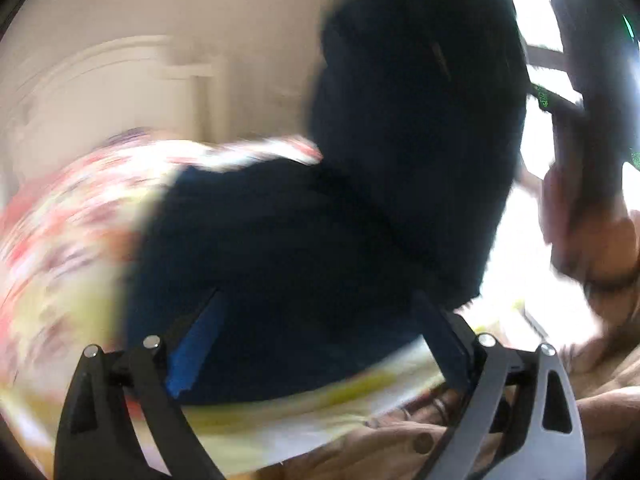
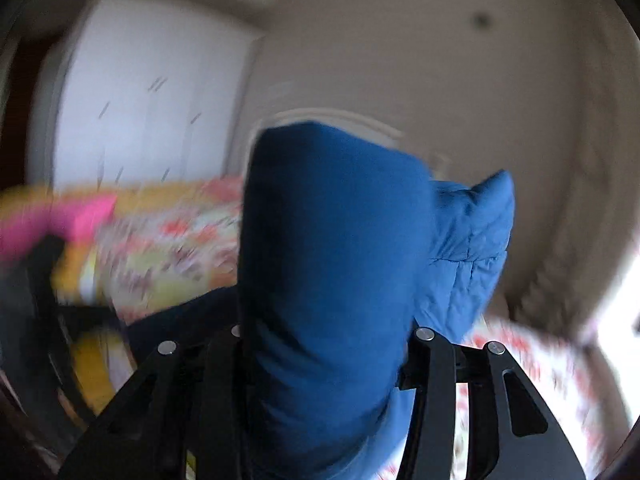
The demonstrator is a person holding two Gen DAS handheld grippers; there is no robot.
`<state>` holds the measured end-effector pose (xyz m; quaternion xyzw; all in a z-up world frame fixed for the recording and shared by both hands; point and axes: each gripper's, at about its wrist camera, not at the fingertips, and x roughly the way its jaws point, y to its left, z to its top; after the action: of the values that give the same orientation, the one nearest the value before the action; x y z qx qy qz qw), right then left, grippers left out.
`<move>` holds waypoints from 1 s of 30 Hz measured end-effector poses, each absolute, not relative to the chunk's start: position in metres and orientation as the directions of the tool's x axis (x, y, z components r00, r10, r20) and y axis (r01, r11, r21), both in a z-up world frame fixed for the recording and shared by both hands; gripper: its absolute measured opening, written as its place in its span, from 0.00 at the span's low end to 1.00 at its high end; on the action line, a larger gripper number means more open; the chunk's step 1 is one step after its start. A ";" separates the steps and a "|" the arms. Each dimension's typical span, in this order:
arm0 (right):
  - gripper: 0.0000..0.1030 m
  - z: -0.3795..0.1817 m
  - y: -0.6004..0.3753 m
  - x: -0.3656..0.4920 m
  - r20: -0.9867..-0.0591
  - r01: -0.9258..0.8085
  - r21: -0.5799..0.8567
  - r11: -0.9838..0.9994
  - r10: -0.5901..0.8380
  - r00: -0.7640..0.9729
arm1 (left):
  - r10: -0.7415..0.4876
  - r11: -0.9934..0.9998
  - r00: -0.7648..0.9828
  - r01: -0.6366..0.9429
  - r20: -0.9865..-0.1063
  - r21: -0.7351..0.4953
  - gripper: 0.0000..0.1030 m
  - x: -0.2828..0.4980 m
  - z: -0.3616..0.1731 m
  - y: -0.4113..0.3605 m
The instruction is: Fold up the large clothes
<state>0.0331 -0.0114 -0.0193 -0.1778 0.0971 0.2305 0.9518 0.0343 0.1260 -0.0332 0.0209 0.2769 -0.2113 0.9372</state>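
A big blue padded jacket (image 2: 332, 240) is bunched up thick between the fingers of my right gripper (image 2: 328, 332), which is shut on it and holds it above the bed. A quilted part (image 2: 472, 240) sticks out to the right. In the left wrist view the same jacket (image 1: 360, 200) looks dark navy and hangs from the upper right down onto the flowered bedsheet (image 1: 60, 240). My left gripper (image 1: 320, 320) stands wide open in front of its lower part, blue pads (image 1: 192, 348) apart, gripping nothing. A person's hand (image 1: 592, 240) holds the other tool at the right edge. Both views are blurred.
The bed carries a red and yellow flowered sheet (image 2: 168, 248). A pink item (image 2: 84, 216) and a dark object lie at its far left. A white wardrobe (image 2: 140, 100) stands behind. A bright window (image 1: 516, 240) is to the right, with beige clothing (image 1: 400, 440) near.
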 end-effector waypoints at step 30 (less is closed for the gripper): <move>0.75 -0.045 0.002 -0.022 -0.469 -0.784 -0.200 0.587 0.646 0.603 | -0.164 0.935 0.637 0.344 -0.753 0.087 0.98 0.293 -0.059 0.143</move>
<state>-0.0223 0.0023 -0.0448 -0.1970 0.1763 0.4094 0.8732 0.2926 0.1428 -0.0589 0.1118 0.4017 -0.1415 0.8978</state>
